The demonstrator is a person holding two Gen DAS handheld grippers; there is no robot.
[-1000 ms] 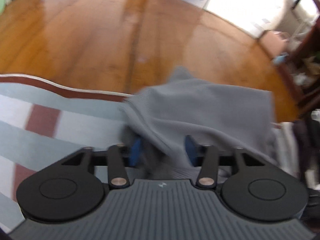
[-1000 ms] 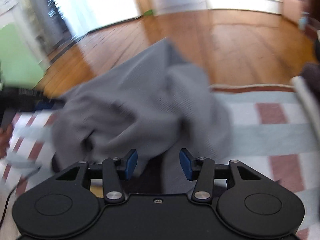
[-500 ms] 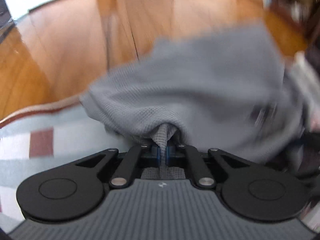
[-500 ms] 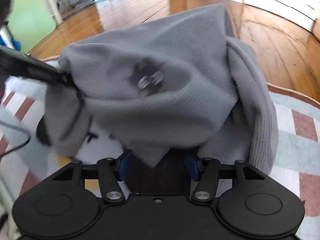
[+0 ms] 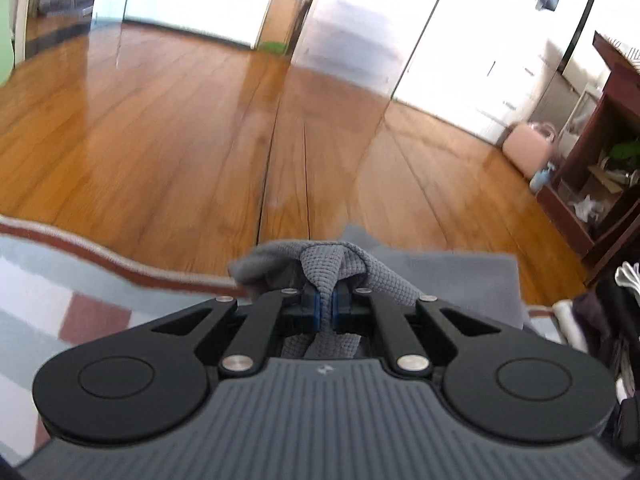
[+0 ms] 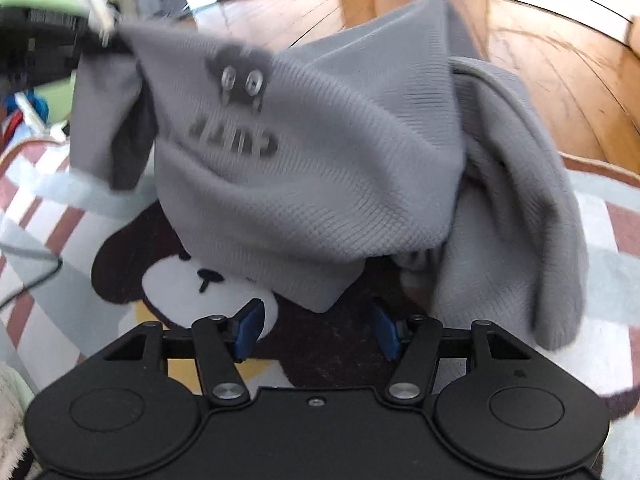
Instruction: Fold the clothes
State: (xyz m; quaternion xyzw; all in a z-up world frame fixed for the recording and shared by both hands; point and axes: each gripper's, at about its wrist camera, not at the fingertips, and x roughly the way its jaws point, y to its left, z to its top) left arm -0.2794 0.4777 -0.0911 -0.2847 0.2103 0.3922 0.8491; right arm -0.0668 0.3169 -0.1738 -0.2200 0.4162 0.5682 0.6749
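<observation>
Glossy wooden floorboards fill the far ground beyond a striped rug with a dark red border. A fold of the grey knitted sweater is pinched between the pressed-together fingers of the left gripper. The garment is seen hanging raised above the rug, its lower corner just beyond the spread, empty fingers of the right gripper. A bear figure is seen on the rug beneath.

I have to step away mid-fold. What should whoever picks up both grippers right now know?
Left gripper: shut on a bunch of the grey sweater, which hangs lifted above the striped rug.
Right gripper: jaws open, empty, just below the sweater's hanging hem.
Done: sweater picked up at one point.
Left: grab a second point with the right, spread it flat on the rug, then fold.
</observation>
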